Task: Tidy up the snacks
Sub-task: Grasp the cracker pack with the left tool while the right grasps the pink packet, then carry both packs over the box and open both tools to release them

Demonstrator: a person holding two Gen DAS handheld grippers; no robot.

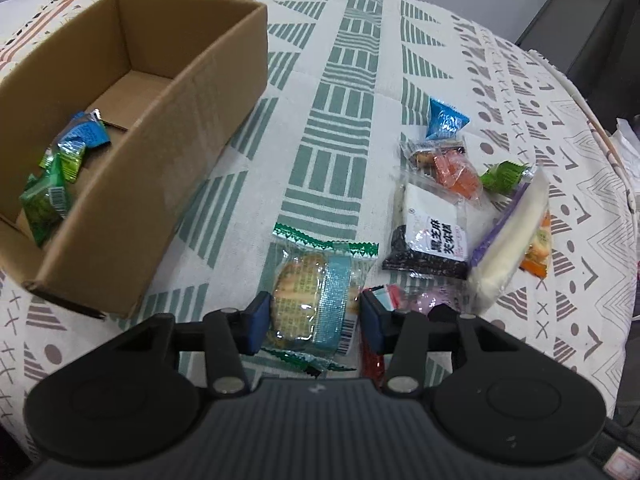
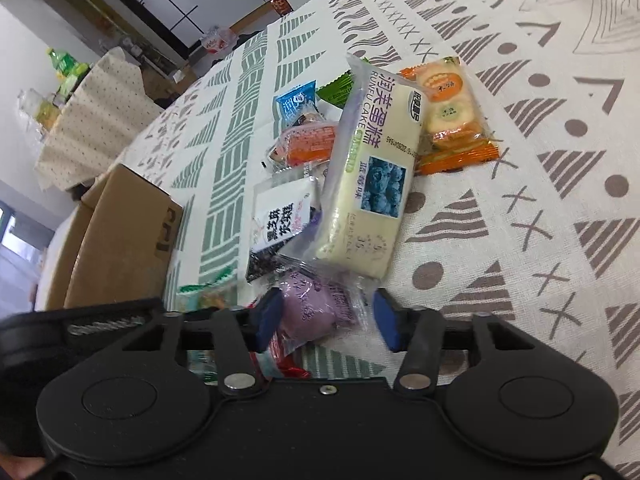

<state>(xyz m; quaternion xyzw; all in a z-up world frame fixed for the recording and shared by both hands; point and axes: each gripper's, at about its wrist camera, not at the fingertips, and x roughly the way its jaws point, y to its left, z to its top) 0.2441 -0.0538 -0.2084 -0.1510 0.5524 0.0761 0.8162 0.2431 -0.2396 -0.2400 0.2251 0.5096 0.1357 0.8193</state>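
A round cake in a clear packet (image 1: 308, 292) with green zigzag ends lies on the patterned tablecloth. My left gripper (image 1: 316, 320) points down over it, and both blue pads press on the packet's sides. Just right of it lies a purple snack packet (image 2: 316, 308), between the fingers of my right gripper (image 2: 326, 320). The left pad touches the purple packet, and a narrow gap shows at the right pad. An open cardboard box (image 1: 192, 92) stands to the left and holds several green and blue packets (image 1: 52, 196).
Beyond the grippers lies a pile of snacks: a black sesame packet (image 2: 276, 216), a long white blueberry cake (image 2: 368, 184), an orange biscuit packet (image 2: 448, 116), a blue packet (image 1: 444, 118) and a red wrapper (image 1: 370, 360). The table's edge curves at the right.
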